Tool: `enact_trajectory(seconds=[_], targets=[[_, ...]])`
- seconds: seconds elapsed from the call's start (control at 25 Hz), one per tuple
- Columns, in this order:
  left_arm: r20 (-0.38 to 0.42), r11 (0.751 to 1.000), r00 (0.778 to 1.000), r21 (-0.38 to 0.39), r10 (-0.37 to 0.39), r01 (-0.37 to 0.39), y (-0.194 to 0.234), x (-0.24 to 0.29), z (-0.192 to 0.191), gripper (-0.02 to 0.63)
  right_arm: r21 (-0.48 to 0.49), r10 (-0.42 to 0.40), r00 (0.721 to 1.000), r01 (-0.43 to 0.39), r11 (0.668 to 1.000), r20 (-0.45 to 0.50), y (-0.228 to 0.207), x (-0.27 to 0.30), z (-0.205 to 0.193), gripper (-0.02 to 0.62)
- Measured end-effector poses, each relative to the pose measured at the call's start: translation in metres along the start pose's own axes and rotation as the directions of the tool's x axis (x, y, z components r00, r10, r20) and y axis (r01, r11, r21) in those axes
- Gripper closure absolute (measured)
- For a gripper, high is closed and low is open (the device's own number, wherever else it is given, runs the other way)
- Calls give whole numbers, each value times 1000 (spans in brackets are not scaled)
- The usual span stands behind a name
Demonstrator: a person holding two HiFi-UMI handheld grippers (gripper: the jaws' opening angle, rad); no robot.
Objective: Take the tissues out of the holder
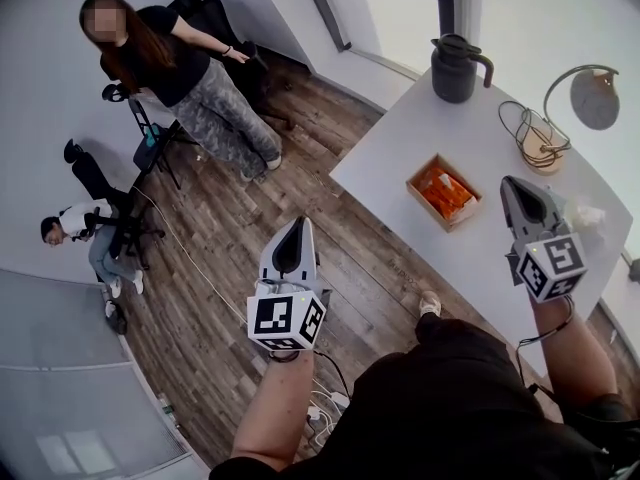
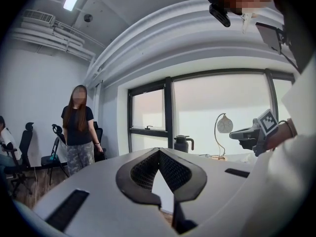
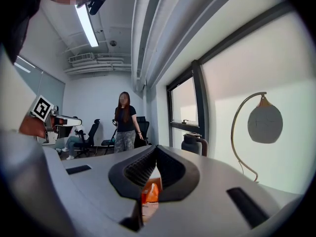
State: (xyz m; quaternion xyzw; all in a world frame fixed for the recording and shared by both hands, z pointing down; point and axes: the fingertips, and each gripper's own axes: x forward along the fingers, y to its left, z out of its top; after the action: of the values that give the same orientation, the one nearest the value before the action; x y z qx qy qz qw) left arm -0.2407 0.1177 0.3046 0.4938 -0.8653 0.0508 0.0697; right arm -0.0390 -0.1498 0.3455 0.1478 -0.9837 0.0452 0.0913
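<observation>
A small wooden holder (image 1: 417,177) lies on the white table (image 1: 400,158), filled with orange tissue packets (image 1: 445,190). My right gripper (image 1: 516,182) hovers over the table to the right of the holder, jaws shut and empty. In the right gripper view the orange packets (image 3: 150,192) show low through the gap behind the closed tips of the right gripper (image 3: 157,147). My left gripper (image 1: 299,224) is held over the wooden floor, left of the table and apart from the holder. Its jaws meet at the tip, and the left gripper (image 2: 159,150) holds nothing.
A black jug (image 1: 455,68), a round desk lamp (image 1: 595,98), a coiled cable (image 1: 533,136) and a crumpled white tissue (image 1: 587,213) share the table. A person (image 1: 180,68) stands by chairs at the back left; another (image 1: 88,236) sits lower left. Cables (image 1: 320,408) lie on the floor.
</observation>
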Motion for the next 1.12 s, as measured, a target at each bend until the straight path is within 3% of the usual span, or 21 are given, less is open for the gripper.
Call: enact_trajectory(seconds=[0.4,0.68,0.8,1.12], targets=[[-10,997,998,52,-59,59,-3,57,12,603,-11,1,1000,-1,1000,-17,-19,40,4,591],[0,978,980,54,-201,201,-20,118,17,603,9,-90,995,90,996,-40,-37,45,-6,591],[0,954,956,64,-295,294,-35,141,18,603,21,-153,987,154,988,-42,-43,42,-8,591],[-35,853,857,82,-514,515,-60,202,11,603,43,-331,942,333,942,-59,-47,42,-13,591]])
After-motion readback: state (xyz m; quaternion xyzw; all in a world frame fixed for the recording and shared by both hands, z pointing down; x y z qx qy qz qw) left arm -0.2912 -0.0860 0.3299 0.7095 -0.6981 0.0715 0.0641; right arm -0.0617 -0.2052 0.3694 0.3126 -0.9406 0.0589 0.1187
